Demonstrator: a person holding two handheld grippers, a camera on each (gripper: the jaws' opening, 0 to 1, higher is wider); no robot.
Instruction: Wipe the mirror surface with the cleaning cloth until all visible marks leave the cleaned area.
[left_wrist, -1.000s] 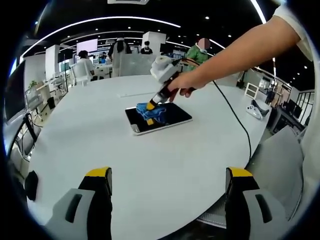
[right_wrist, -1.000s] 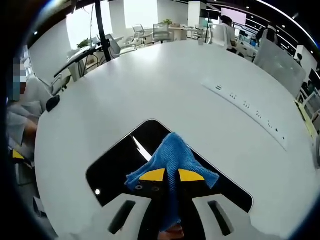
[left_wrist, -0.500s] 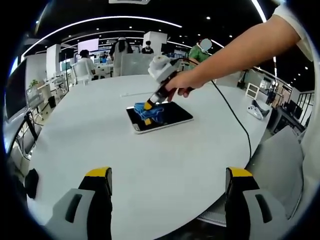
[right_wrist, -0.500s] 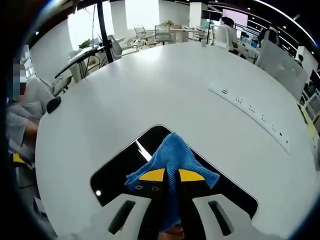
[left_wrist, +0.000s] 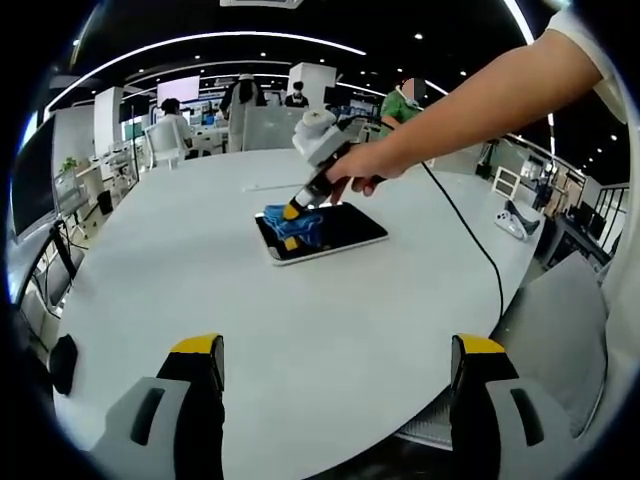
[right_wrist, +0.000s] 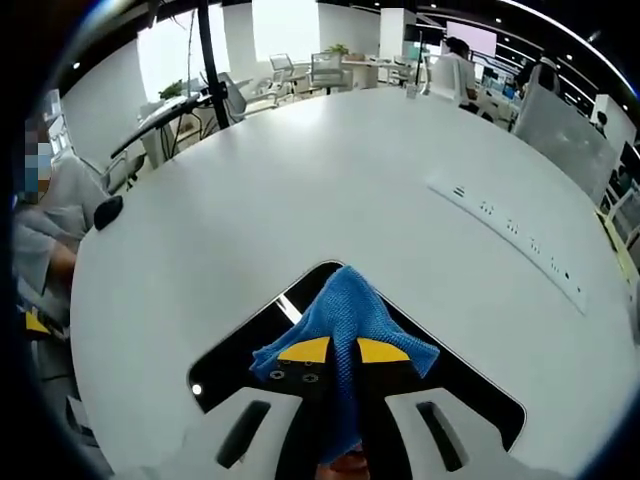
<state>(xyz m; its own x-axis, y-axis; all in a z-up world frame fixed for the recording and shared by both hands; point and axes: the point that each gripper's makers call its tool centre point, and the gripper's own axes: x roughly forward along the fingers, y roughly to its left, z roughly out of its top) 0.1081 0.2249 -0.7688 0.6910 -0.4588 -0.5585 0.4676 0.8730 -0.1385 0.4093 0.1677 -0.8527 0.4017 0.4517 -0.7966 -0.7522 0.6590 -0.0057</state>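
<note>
A dark rectangular mirror (left_wrist: 335, 229) lies flat on the white round table (left_wrist: 200, 280), and its black surface (right_wrist: 250, 345) shows close up in the right gripper view. My right gripper (right_wrist: 343, 351) is shut on a blue cleaning cloth (right_wrist: 345, 305) and presses it onto the mirror's far-left part. In the left gripper view that right gripper (left_wrist: 290, 227) reaches in from the right, held by a person's hand, with the blue cloth (left_wrist: 295, 226) under it. My left gripper (left_wrist: 335, 360) hangs open over the table's near edge, far from the mirror, with nothing between its fingers.
A black cable (left_wrist: 470, 235) runs across the table to the right gripper. A white controller (left_wrist: 512, 218) lies at the table's right edge. A row of small marks (right_wrist: 515, 240) crosses the tabletop. Chairs, desks and people stand beyond the table.
The right gripper has slid the cloth a little toward the mirror's left end. The left gripper has stayed where it was.
</note>
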